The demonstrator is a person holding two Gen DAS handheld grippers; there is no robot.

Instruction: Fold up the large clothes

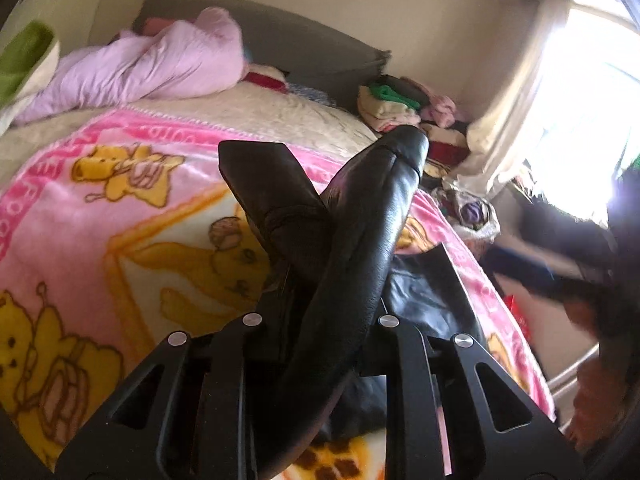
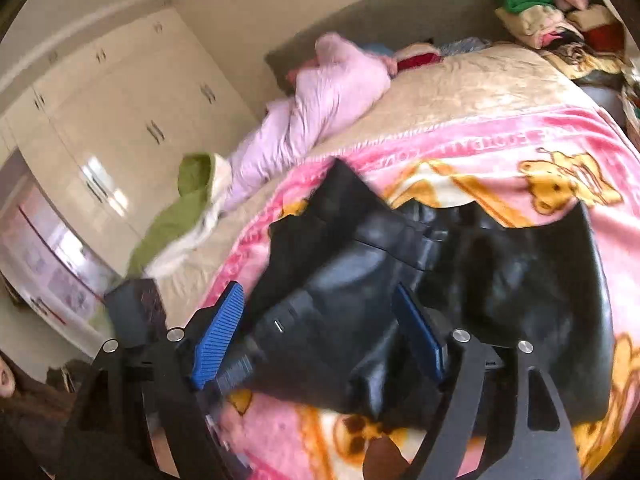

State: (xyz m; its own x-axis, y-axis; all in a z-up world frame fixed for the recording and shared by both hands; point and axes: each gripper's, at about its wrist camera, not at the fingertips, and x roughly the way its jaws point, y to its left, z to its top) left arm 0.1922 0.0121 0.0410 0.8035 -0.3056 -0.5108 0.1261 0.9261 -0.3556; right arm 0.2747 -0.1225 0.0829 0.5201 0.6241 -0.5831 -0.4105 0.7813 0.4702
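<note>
Bedroom, bright window on one side; a bed (image 1: 248, 114) with a cream cover carries a pink bear-print blanket (image 1: 80, 216). Left wrist view: a rumpled lilac duvet (image 1: 160, 64) lies near the grey headboard (image 1: 304, 48), and a stack of folded clothes (image 1: 392, 104) sits beyond the bed's corner. The left claw (image 1: 320, 344) is closed on a fold of the black leather jacket (image 1: 360, 248), which rises from between its fingers while the rest lies on the blanket. Right wrist view: white wardrobe (image 2: 120, 120) along the wall, a green-and-cream cloth (image 2: 180, 208) at the bed's edge. The jacket (image 2: 500, 280) is spread on the blanket (image 2: 520, 136). The right claw (image 2: 320, 340) is spread wide, blue pads (image 2: 218, 340) either side of a jacket fold, gripping nothing.
</note>
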